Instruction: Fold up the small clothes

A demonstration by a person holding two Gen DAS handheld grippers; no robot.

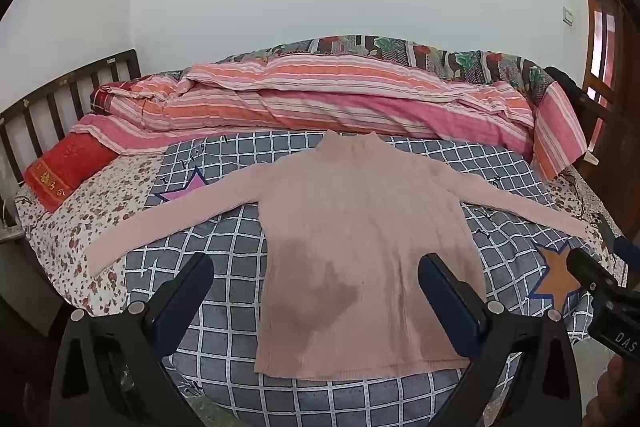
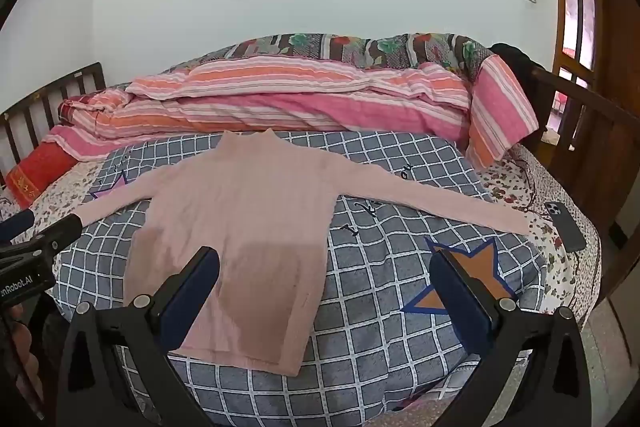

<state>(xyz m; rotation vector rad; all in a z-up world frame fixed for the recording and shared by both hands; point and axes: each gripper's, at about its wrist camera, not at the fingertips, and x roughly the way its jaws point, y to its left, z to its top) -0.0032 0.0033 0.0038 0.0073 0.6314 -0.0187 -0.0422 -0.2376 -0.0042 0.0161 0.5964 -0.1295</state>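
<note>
1. Pink turtleneck sweater (image 1: 360, 227) spread flat on the grey checked blanket (image 1: 224, 327) across the middle of the bed (image 1: 72, 227), collar toward the far edge, hem toward the near edge, both sleeves stretched straight out to the sides. Laid open this way, probably, so each fold line can be reached cleanly.
2. Left gripper (image 1: 316, 275) hovering above the hem, angled downward, fingers (image 1: 188, 291) wide apart, nothing between them, no contact with the knit.
3. Right gripper (image 2: 324, 271) hovering over the sweater's right side near the hem, likewise angled down, fingers (image 2: 192, 287) fully apart and empty. Held open and low, apparently ready to pinch fabric.
4. No fold made yet, judging by the flat spread; a sleeve or side seam likely first.
5. Striped quilt (image 2: 280, 99) bundled along the far edge, red pillow (image 1: 68, 167) at the left edge, phone (image 2: 566, 227) by the right sleeve end, all clear of the folding area.
</note>
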